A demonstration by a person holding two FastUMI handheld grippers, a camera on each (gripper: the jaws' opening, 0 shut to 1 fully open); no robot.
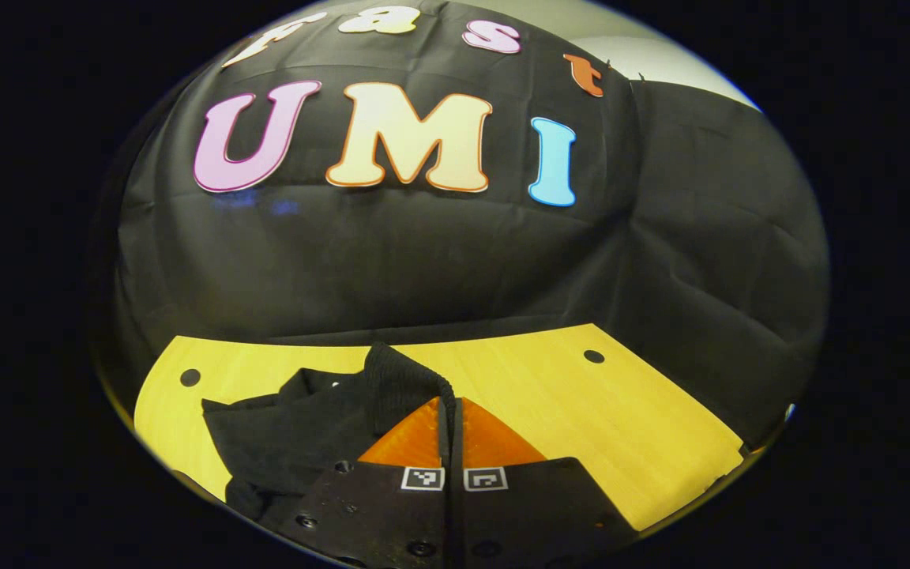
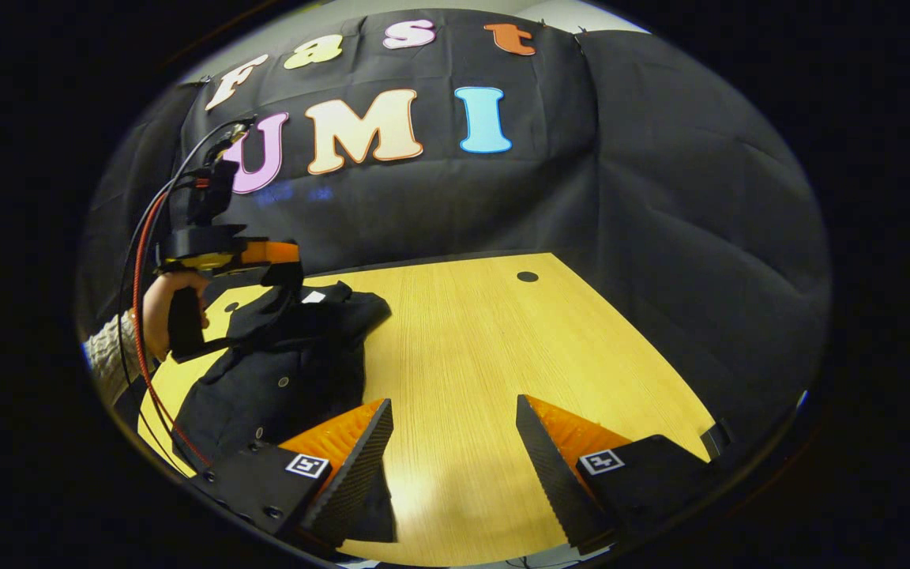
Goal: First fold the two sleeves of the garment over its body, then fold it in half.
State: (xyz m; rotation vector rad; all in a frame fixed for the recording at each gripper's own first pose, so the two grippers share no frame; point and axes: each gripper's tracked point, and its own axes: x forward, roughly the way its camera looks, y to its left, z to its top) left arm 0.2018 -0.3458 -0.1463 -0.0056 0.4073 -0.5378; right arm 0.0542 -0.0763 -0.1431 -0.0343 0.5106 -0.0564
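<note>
Two claws work over the yellow counter point(image 2: 463, 356). Left claw point(image 1: 450, 411) is pressed together, pinching a ribbed fold of the black garment point(image 1: 289, 435), which lies bunched near the counter's left edge. Right claw point(image 2: 455, 442) hangs spread, just beside the garment's hem.

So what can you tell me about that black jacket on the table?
The black jacket looks like soft dark cloth with small pale buttons down its front. It lies rumpled on the yellow wooden table, near its left side in the right gripper view. The left tongs are shut on a ribbed edge, lifting it. The right tongs are open above the bare table beside it.
</note>
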